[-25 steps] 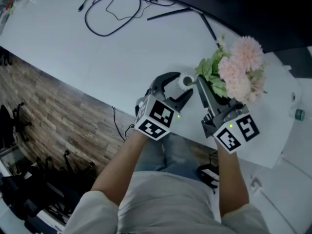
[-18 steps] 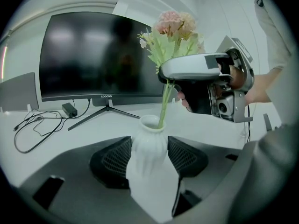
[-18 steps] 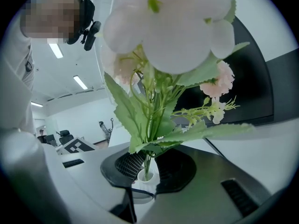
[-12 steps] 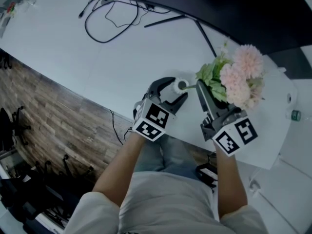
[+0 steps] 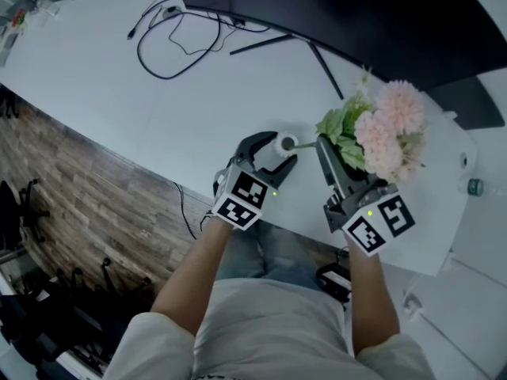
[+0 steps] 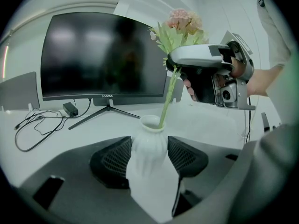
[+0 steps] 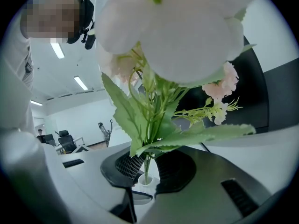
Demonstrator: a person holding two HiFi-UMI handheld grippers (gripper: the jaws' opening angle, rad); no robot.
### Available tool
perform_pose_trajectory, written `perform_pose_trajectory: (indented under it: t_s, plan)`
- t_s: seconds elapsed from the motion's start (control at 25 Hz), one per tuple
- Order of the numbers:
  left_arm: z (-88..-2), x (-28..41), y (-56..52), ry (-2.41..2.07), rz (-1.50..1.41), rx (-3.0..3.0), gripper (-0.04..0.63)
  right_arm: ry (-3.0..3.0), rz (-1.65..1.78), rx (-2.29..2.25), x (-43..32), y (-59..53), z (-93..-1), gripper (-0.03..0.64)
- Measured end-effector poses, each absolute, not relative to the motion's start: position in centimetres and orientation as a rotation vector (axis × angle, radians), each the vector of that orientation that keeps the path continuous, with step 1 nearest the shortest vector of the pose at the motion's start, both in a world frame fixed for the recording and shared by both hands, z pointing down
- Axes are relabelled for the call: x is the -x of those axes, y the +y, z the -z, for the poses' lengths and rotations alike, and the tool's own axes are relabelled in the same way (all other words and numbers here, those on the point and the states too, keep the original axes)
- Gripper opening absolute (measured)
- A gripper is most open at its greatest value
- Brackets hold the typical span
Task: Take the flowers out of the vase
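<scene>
A small white ribbed vase (image 6: 150, 149) (image 5: 280, 144) stands on the white table, and my left gripper (image 6: 149, 157) (image 5: 279, 153) is shut on its body. A bunch of pink flowers (image 5: 388, 129) (image 7: 177, 27) with green leaves rises from the vase on a thin green stem (image 6: 167, 97) (image 7: 146, 167). My right gripper (image 7: 147, 166) (image 5: 323, 142) is shut on that stem just above the vase mouth, with the blooms over its jaws. The stem's lower end still sits in the vase mouth (image 7: 145, 180).
A dark monitor (image 6: 103, 55) on a thin-legged stand (image 6: 105, 113) stands at the back of the table (image 5: 119, 77). Black cables (image 5: 178, 30) and a power brick (image 6: 71, 108) lie at the far left. The table's near edge (image 5: 150, 176) runs above a wooden floor.
My right gripper has risen slightly with the flowers, drawing the stem up out of the vase. The left gripper and the vase have stayed where they were.
</scene>
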State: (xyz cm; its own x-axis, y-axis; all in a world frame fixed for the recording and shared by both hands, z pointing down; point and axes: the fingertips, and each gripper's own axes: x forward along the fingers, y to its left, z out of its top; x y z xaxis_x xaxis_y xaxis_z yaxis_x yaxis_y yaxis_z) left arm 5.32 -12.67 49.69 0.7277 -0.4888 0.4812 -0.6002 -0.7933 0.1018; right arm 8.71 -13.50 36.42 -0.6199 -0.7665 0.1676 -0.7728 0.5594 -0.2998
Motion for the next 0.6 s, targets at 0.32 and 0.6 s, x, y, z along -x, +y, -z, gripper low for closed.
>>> perform_pose_trajectory:
  t_s: [0.32,0.6]
  plan:
    - [-49.8,-5.2,-12.6,-0.871,-0.649,-2.674,0.249,-2.77,-0.533,-1.362,-9.1,-13.2,-35.4,0.083]
    - [-49.9,-5.1,-12.9,-0.877,-0.637,-2.677,0.249,-2.776,-0.51,-1.37,-9.4,-13.5,-34.2,0.083]
